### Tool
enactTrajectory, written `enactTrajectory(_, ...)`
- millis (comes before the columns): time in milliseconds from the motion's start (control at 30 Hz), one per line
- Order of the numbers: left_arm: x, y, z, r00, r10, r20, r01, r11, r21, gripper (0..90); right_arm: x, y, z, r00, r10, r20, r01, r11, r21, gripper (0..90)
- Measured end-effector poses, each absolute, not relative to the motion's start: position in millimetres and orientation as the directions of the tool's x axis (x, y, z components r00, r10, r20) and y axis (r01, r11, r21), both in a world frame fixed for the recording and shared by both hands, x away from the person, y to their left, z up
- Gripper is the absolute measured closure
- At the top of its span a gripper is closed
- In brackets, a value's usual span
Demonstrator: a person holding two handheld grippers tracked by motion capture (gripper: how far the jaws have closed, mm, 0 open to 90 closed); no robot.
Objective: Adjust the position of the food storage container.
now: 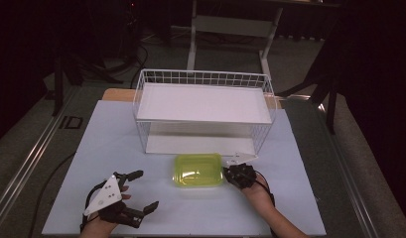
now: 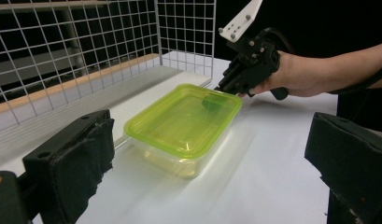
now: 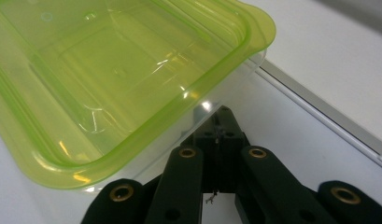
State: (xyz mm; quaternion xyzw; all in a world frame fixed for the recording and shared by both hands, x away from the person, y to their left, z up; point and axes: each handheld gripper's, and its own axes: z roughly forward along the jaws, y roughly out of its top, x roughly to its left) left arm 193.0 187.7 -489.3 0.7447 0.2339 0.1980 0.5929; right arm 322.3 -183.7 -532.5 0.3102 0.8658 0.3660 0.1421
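green-lidded container [image 1: 198, 170], one, pinched by right gripper [image 1: 229, 174]; left gripper [image 1: 143, 191] wide open, empty.

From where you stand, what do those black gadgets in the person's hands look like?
Each is a black hand-held gripper with two blocky jaws faced in dark padding. The left gripper and the right gripper each carry a pale three-cornered plate on top, and a black cable trails from each. Up close, the right one shows black linkage bars with brass-coloured pivots. The forearms are bare, with no sleeves in view.
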Motion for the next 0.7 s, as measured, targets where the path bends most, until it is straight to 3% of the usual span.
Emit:
enactTrajectory(400,193.9,187.6,-489.7,0.813,0.582,0.018,0.116,-0.192,0.975,2.3,318.9,-180.8,-534.0,-0.772,0.636,-0.022,0.428,0.545,0.721,89.8)
enactTrajectory(700,195.0,186.3,-488.2,0.812,0.584,0.010,0.122,-0.185,0.975,2.3,309.0,-213.1,-514.7,-0.729,0.684,-0.025,0.437,0.493,0.752,83.4)
